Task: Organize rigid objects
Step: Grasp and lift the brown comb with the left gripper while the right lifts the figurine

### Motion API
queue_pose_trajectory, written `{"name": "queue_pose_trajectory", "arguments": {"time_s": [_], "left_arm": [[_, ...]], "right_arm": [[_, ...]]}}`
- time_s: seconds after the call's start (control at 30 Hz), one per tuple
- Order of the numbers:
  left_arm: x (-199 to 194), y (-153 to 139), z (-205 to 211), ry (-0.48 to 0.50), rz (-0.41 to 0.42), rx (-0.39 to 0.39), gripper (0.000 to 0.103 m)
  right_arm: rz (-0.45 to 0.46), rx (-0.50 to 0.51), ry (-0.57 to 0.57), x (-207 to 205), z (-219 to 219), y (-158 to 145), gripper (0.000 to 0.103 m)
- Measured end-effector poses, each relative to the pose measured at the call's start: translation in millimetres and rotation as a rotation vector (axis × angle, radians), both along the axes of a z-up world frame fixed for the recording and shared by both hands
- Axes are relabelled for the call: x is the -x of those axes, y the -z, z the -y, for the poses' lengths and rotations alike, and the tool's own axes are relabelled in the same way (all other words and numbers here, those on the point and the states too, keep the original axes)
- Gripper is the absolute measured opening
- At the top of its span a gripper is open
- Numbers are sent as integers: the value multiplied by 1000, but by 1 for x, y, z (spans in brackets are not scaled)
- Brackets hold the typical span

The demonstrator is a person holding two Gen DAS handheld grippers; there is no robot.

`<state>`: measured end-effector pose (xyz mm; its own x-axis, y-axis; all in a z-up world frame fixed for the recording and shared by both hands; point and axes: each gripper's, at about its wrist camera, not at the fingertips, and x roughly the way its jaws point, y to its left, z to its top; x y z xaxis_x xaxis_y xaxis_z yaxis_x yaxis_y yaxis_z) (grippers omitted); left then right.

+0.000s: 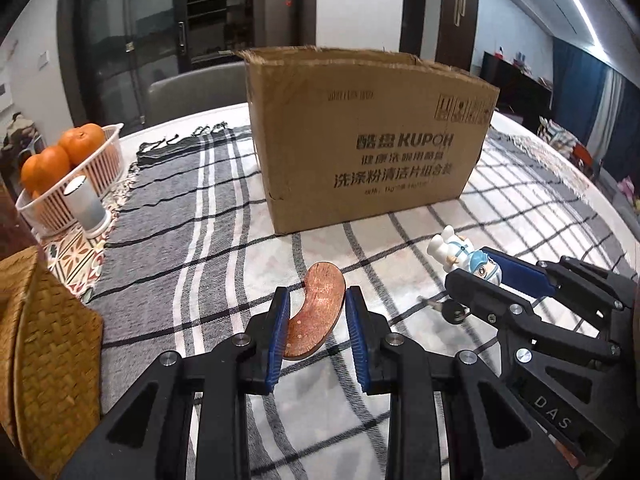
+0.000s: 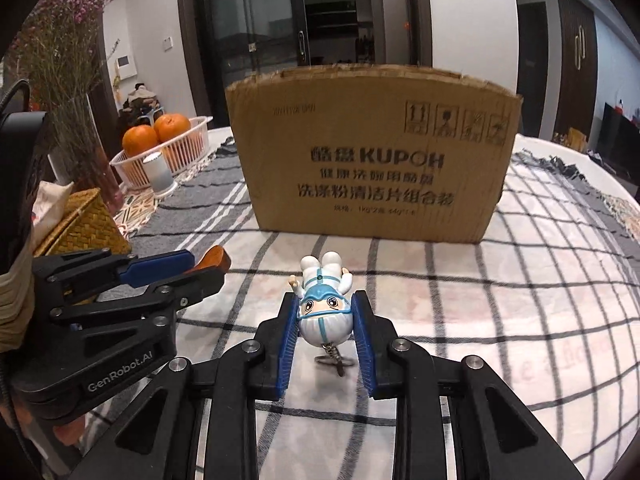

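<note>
Over the worktop (image 1: 160, 208), I'm pinching the copper bean-shaped piece (image 1: 318, 312) in my left claw (image 1: 317, 300), the figurine keychain (image 2: 325, 304) in my right claw (image 2: 325, 308), facing the cardboard box (image 2: 372, 152).

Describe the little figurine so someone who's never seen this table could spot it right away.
Find the big cardboard box on the checked tablecloth. In front of it, the right gripper is shut on the figurine. It is white and pale blue with cartoon eyes and a keyring, unlike the flat brown wooden piece nearby.
</note>
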<state>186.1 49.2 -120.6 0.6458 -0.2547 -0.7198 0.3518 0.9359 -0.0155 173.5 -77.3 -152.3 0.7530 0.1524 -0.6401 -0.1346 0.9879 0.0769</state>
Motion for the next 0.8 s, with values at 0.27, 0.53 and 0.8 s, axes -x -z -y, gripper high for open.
{"name": "queue_pose_trajectory", "arguments": {"time_s": [0.27,0.53,0.8], "left_arm": [[15,-25,3,-57,29,27,29],[28,-56,9,-98,86,21,29],[37,-89,18,-107,155,34,29]], "right_arm": [[44,-15,14,12,10,-21,29],[107,-19,28,24,20,-48,29],[174,-15,44,28,33,-80,29]]}}
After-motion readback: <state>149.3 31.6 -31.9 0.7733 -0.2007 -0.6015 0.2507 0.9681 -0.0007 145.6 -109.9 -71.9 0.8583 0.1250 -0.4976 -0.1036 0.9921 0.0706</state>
